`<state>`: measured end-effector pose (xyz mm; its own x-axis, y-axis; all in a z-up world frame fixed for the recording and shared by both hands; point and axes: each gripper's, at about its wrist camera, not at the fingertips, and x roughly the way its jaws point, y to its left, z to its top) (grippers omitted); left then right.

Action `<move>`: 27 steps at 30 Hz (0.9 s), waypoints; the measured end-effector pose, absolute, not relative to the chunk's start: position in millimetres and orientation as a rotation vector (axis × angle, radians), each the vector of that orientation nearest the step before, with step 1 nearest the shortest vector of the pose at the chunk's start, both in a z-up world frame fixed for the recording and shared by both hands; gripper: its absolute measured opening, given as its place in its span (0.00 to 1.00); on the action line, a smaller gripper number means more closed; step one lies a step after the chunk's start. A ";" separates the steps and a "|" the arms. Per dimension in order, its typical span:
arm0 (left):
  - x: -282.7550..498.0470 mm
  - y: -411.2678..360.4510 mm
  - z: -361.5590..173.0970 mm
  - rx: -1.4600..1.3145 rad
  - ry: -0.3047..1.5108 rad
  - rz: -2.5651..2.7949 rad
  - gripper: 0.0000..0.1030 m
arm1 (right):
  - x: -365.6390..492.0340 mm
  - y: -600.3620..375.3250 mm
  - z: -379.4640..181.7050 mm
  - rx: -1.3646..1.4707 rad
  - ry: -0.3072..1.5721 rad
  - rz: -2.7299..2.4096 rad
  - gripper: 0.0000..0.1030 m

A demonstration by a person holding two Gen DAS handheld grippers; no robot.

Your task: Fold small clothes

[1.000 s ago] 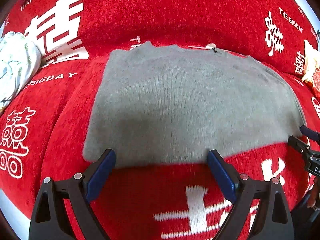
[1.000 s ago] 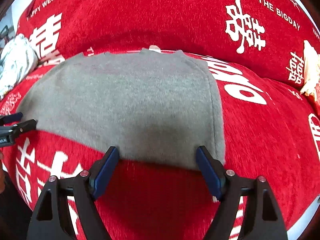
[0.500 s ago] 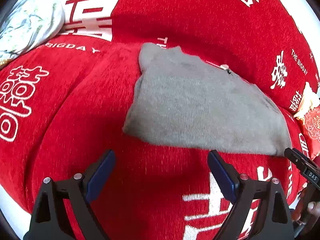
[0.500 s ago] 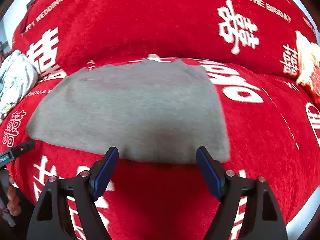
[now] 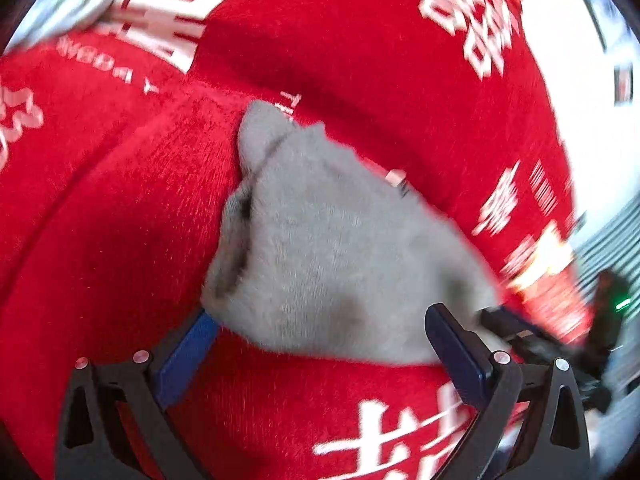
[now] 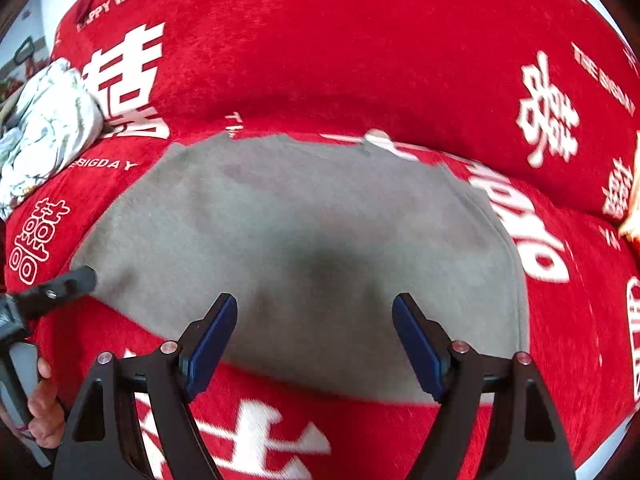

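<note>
- A sofa [image 6: 360, 60] under a red plush cover with white characters and lettering carries everything.
- A grey knit garment [image 6: 304, 240] lies flat on the seat.
- A pale floral bundle of cloth [image 6: 48, 132] rests at the seat's left end.

My left tool [image 5: 320, 336] has a black frame with dark blue pads, and my right tool [image 6: 314, 340] is the same black with blue pads [image 6: 210, 344]. The small garment [image 6: 304, 248] in front of me is plain grey knit, with a small pale tag [image 6: 378, 138] at its far edge. It lies on a bright red sofa cover [image 6: 320, 60] printed with white Chinese double-happiness characters and white lettering such as "HAPPY WEDDING" and "THE BIGDAY". At the far left a crumpled cloth [image 6: 48, 128] is white with a faint green-grey leafy print.
</note>
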<state>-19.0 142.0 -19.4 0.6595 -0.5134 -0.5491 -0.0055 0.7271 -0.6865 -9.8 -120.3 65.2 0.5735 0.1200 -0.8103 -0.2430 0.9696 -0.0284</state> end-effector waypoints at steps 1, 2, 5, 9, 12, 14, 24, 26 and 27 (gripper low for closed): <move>-17.4 151.4 -23.6 -0.788 0.792 -0.341 0.99 | -3.3 -111.8 66.7 -0.147 0.938 0.224 0.80; -15.6 158.0 -25.7 -0.839 0.775 -0.359 0.99 | 1.4 -106.7 67.4 -0.150 0.938 0.228 0.80; -8.3 158.4 -25.4 -0.853 0.762 -0.373 0.82 | 20.8 -84.1 70.9 -0.173 0.937 0.250 0.80; 6.0 150.1 -38.3 -0.822 0.829 -0.383 0.33 | 54.5 -46.7 73.6 -0.207 0.947 0.299 0.80; 9.0 154.2 -39.1 -0.856 0.819 -0.385 0.31 | 82.4 -18.5 68.8 -0.202 0.998 0.356 0.80; 10.6 155.0 -39.5 -0.870 0.818 -0.385 0.23 | 101.6 -0.5 63.0 -0.172 1.049 0.394 0.80; 12.2 156.0 -43.3 -0.830 0.847 -0.353 0.13 | 178.1 106.1 -0.5 -0.180 1.315 0.402 0.88; 12.5 155.5 -41.6 -0.820 0.847 -0.348 0.13 | 177.0 127.5 -7.7 -0.312 1.281 0.366 0.87; 12.9 155.8 -40.9 -0.819 0.845 -0.346 0.13 | 173.5 137.8 -12.0 -0.399 1.258 0.347 0.78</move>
